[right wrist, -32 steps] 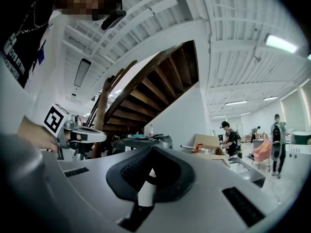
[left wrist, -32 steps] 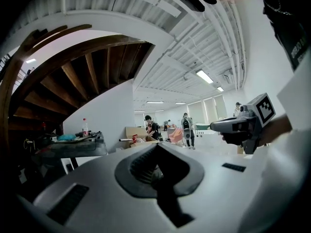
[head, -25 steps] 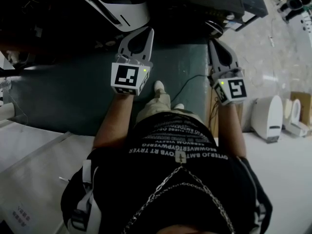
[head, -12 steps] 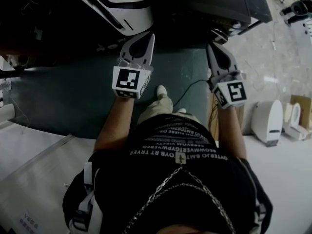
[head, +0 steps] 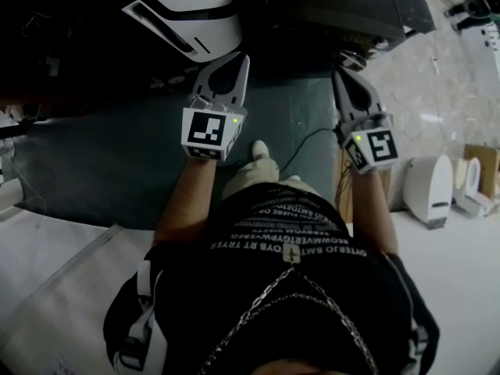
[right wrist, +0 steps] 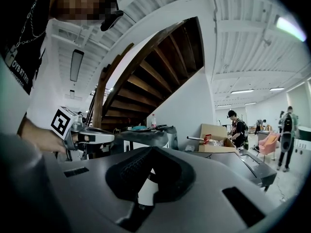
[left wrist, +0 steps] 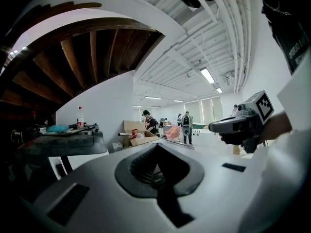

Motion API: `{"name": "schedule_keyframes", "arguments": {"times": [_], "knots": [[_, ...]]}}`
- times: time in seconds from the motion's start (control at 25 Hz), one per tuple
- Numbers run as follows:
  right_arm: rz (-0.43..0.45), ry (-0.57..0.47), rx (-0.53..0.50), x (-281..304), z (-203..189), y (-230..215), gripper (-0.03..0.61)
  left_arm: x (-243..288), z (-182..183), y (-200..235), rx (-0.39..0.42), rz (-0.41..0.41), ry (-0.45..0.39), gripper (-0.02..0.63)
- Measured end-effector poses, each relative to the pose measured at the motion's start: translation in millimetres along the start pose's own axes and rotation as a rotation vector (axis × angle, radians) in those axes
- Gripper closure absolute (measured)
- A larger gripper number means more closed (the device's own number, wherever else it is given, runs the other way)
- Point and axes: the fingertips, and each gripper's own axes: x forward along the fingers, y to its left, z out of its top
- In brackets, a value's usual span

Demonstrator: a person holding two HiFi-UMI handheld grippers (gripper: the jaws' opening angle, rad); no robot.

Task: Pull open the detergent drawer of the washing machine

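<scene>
A white washing machine (head: 199,10) with a dark strip along its front stands at the top of the head view, beside a dark-topped appliance (head: 328,6). I cannot pick out the detergent drawer. My left gripper (head: 240,59) is shut and empty, and points at the white machine from just short of it. The right gripper (head: 342,76) is also shut and empty, level with the left one and aimed at the dark appliance's corner. In the left gripper view the closed jaws (left wrist: 158,147) fill the foreground, with the right gripper (left wrist: 238,125) out to the side. The right gripper view shows the left gripper (right wrist: 85,137) likewise.
A dark green mat (head: 117,155) lies under my feet with a black cable (head: 308,135) across it. White sanitary fixtures (head: 428,190) and a cardboard box (head: 484,162) stand at the right. People (right wrist: 238,127) stand far off, and a wooden staircase (right wrist: 155,76) rises overhead.
Both grippers and the person have moved a little forward toward the appliances. Both jaws stay shut and empty.
</scene>
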Motion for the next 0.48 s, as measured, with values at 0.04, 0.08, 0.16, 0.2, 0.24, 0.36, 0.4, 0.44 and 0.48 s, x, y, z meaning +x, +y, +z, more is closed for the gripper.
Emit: {"name": "schedule_keyframes", "arguments": {"times": [0.04, 0.08, 0.16, 0.2, 0.24, 0.36, 0.4, 0.44, 0.48], "knots": [[-0.005, 0.003, 0.005, 4.1, 0.2, -0.9, 0.589, 3.1, -0.6, 4.1, -0.001, -0.006, 0.0, 0.611], [-0.011, 0.005, 0.01, 8.0, 0.7, -1.9, 0.589, 6.0, -1.0, 7.8, -0.002, -0.012, 0.0, 0.611], [-0.025, 0.005, 0.016, 14.4, 2.0, -3.4, 0.589, 10.9, -2.3, 13.9, -0.003, -0.024, -0.001, 0.611], [-0.032, 0.004, 0.017, 16.7, 2.1, -4.0, 0.589, 13.2, -3.1, 16.2, -0.004, -0.029, -0.003, 0.611], [-0.04, 0.003, 0.018, 18.6, 1.9, -5.1, 0.589, 15.6, -4.4, 18.1, -0.007, -0.034, -0.004, 0.611], [-0.062, 0.007, 0.026, 22.0, -0.2, -9.4, 0.589, 23.2, -7.6, 21.9, -0.006, -0.053, 0.001, 0.611], [-0.069, 0.011, 0.029, 21.7, -0.7, -10.4, 0.589, 24.5, -8.1, 22.3, -0.003, -0.06, 0.003, 0.611], [-0.078, 0.018, 0.03, 20.6, -1.2, -11.4, 0.589, 25.6, -8.7, 22.3, -0.002, -0.068, 0.005, 0.611], [-0.09, 0.03, 0.029, 19.2, -1.8, -12.9, 0.589, 26.9, -9.4, 22.2, -0.003, -0.077, 0.007, 0.611]]}}
